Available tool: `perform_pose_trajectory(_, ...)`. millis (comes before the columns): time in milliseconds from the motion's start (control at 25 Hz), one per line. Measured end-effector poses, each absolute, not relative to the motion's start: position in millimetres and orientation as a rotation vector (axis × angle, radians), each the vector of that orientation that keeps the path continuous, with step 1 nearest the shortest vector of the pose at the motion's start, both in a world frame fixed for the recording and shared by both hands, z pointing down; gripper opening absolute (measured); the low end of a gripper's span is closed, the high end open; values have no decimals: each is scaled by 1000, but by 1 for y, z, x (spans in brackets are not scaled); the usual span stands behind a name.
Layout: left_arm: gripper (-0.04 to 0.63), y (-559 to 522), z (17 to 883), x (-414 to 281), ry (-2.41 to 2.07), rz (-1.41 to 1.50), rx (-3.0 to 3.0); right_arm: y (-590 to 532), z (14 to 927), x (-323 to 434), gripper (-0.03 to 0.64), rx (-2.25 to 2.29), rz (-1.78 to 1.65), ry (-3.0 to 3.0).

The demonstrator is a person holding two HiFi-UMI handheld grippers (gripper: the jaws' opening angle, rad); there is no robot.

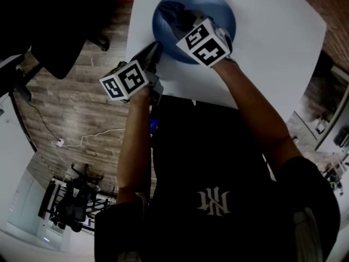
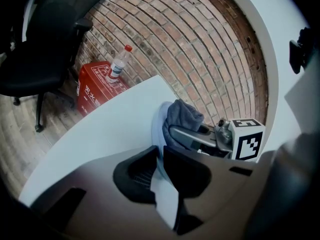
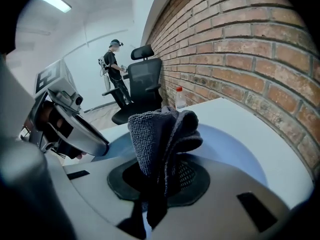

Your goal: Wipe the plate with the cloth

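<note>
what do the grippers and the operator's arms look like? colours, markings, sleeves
Left gripper and right gripper match: pale grey-beige shells, black textured jaw pads, each topped by a white cube with black square markers. No cables show on them. The person wears a black short-sleeved top with a pale logo; forearms are uncovered.

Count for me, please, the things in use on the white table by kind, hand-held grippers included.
plate: 1
cloth: 1
hand-held grippers: 2, the left hand-held gripper shut on the plate's rim and the right hand-held gripper shut on the cloth
Total: 4
</note>
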State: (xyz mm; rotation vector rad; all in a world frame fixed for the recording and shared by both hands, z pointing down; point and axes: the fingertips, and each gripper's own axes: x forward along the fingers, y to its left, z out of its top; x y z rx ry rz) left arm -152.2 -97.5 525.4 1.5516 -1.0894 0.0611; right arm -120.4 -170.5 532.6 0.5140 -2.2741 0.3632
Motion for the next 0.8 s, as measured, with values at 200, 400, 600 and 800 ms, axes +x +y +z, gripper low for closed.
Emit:
perform_pose_trajectory(200, 43, -96, 525, -153, -1095, 51, 1552, -184, 533, -103, 84, 577, 351, -2235)
perform_pose_trajectory(400, 43, -97, 524, -154, -1110, 76, 1569, -196, 533, -83, 84, 644, 322, -2174)
perform_pose_trajectory(600, 43, -97, 524, -154, -1111, 76, 1567, -205, 534, -66, 84, 679, 282, -2113)
perform_pose_trajectory(800, 41, -97, 525, -154, -1113, 73, 1564, -216, 535, -48, 84, 708, 243, -2056)
